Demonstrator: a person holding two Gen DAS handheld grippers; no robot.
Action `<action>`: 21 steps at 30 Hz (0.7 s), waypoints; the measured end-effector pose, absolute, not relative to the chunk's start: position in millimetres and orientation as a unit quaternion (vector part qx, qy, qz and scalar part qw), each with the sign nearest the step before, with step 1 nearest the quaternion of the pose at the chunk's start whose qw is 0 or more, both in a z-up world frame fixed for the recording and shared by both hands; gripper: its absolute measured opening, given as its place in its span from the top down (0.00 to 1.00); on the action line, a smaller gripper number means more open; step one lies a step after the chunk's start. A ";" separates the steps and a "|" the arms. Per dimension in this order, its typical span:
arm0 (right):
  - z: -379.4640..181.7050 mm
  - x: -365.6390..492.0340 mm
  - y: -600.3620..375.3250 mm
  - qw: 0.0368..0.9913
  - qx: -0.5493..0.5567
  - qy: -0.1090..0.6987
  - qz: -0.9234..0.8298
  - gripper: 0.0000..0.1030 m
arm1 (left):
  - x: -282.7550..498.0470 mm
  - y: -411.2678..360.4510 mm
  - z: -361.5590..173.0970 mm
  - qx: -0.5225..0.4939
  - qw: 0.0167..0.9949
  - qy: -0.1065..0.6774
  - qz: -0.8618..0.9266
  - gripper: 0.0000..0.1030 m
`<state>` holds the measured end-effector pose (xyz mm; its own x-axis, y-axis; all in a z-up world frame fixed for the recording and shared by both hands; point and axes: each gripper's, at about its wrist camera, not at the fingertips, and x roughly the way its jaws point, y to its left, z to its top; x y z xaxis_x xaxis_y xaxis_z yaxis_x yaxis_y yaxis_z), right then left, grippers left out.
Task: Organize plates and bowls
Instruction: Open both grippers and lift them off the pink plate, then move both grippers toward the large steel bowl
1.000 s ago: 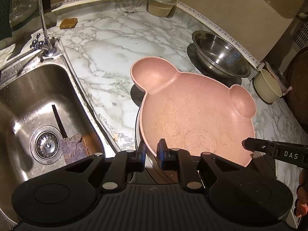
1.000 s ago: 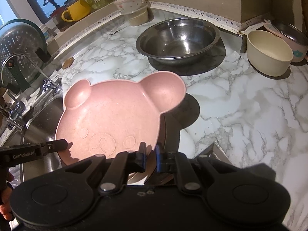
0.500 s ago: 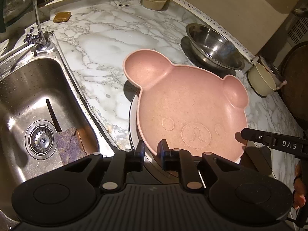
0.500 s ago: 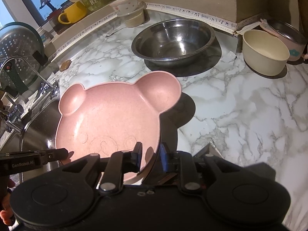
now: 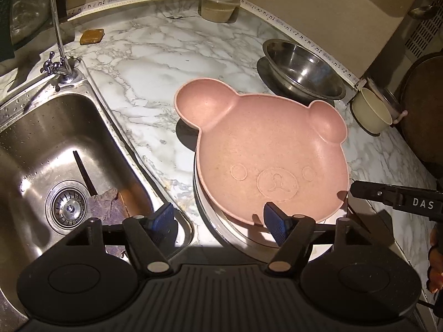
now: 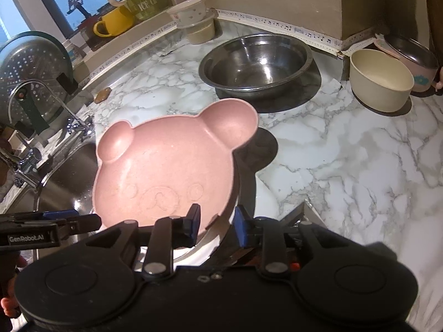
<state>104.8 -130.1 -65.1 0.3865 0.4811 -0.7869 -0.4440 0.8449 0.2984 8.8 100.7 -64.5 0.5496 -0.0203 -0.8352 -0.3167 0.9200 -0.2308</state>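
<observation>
Pink bear-face plate (image 5: 265,149) sits on a stack of white plates (image 5: 210,215) at the counter's near edge, just beside the sink (image 5: 55,149). Both tongs are letting go. Left gripper (image 5: 218,215) jaws opening, wide apart now: one pad over the sink rim, the other by the plate's near rim, not pressing, nothing held. Right gripper (image 6: 216,221) jaws opening too, gap still narrow, the bear plate's rim and the white plate's edge w/in it; pads look clear of both, so no grip.

Risks, as I judge: bear plate overhangs the stack w/ ears sticking past it, so it may rock or slide toward the sink if a pad clips its rim on the way out. Right pads sit close to the rim; pulling back before they part more could drag it.

Left view shows the sink basin, drain and a rag. Right view shows the window ledge w/ yellow mug (image 6: 115,25), colander (image 6: 30,74), and the steel bowl (image 6: 256,61) and cream bowl (image 6: 380,80) more fully.
</observation>
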 end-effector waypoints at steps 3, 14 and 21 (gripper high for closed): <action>-59.8 99.1 -128.3 0.834 0.016 0.473 0.285 0.67 | 5.2 98.1 -58.3 -0.166 0.869 0.458 0.085 0.31; -26.4 88.5 -128.2 0.853 0.010 0.428 0.297 0.39 | 14.8 78.9 -18.1 -0.110 0.910 0.396 0.060 0.25; -9.7 104.4 -132.9 0.873 0.002 0.401 0.279 0.19 | 52.0 81.3 -5.2 -0.113 0.918 0.377 0.054 0.23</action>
